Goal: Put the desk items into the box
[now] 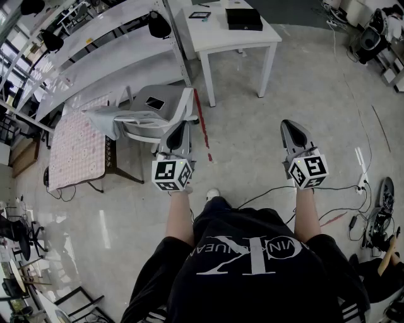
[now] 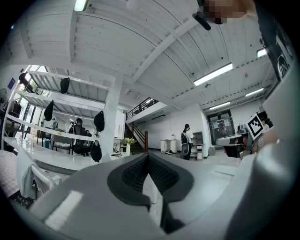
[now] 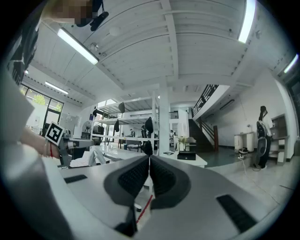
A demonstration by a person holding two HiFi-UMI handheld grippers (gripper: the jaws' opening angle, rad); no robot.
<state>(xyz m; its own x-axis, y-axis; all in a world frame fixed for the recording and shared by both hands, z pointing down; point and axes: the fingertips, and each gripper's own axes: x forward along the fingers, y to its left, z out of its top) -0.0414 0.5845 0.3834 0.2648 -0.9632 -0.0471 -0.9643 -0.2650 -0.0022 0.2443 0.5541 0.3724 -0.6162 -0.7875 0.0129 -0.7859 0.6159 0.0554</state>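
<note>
I hold both grippers out in front of my body, above the floor. My left gripper (image 1: 178, 130) is shut with nothing in it, its pads (image 2: 140, 173) pressed together. Likewise my right gripper (image 1: 291, 129) is shut and empty, pads (image 3: 161, 176) touching. A white desk (image 1: 208, 35) stands ahead at the top of the head view, carrying a black box (image 1: 243, 19) and a small dark tablet-like item (image 1: 200, 14). The same desk (image 3: 199, 160) and black box (image 3: 186, 155) show small beyond the right gripper's tips. Both grippers are well short of the desk.
A white chair (image 1: 148, 113) draped with grey cloth stands just past my left gripper, beside a table with a patterned cloth (image 1: 76, 148). Long white shelves (image 1: 95, 57) run along the left. A red floor line (image 1: 202, 123) leads toward the desk. Cables (image 1: 341, 202) lie at right.
</note>
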